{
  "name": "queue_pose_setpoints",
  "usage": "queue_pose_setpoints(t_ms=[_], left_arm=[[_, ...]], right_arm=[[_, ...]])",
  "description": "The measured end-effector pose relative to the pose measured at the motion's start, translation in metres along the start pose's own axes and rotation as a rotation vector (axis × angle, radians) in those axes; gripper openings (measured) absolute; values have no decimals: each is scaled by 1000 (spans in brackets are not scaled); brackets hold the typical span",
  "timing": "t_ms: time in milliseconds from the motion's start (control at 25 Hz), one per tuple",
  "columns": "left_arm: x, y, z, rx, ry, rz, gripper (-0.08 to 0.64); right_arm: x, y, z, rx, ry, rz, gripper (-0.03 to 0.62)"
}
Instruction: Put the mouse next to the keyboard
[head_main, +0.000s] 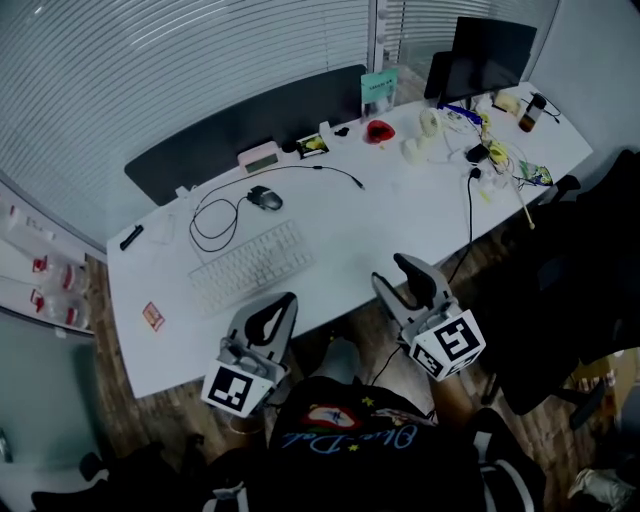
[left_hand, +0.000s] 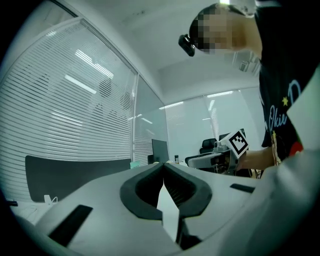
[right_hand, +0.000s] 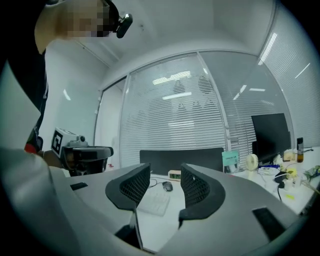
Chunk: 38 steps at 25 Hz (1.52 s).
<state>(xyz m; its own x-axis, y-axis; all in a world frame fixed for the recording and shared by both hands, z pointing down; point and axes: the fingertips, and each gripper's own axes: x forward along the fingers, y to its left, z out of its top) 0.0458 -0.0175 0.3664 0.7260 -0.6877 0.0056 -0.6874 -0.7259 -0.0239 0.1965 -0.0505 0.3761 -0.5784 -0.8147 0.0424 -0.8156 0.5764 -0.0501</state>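
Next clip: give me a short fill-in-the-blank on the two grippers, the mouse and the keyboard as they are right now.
1. The left gripper has its jaws ____, with nothing between them.
2. The right gripper has its jaws ____ and empty.
3. The mouse lies on the desk beyond the keyboard, held by ____ gripper.
Missing words: shut; open; neither.

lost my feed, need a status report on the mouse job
Left gripper shut, empty; right gripper open, empty; both near the desk's front edge. Mouse untouched beyond the keyboard's far edge. Its cable loops beside it.
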Motion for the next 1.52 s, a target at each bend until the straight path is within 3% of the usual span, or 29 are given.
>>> queue_pose_setpoints(t_ms=[320,640,920,1520], left_arm=[[32,42,-2,6,-20,63,0],[41,104,-19,-19,3,212,0],[45,153,-25,-22,1,297,0],[32,214,-54,-80,62,440,0]], right_arm=[[68,-22,2,-14,24,93,170],[158,-29,-10,-10,79,231,183],[230,-21,-24,-13,156,318,212],[345,-12,-115,-39,376,404,259]])
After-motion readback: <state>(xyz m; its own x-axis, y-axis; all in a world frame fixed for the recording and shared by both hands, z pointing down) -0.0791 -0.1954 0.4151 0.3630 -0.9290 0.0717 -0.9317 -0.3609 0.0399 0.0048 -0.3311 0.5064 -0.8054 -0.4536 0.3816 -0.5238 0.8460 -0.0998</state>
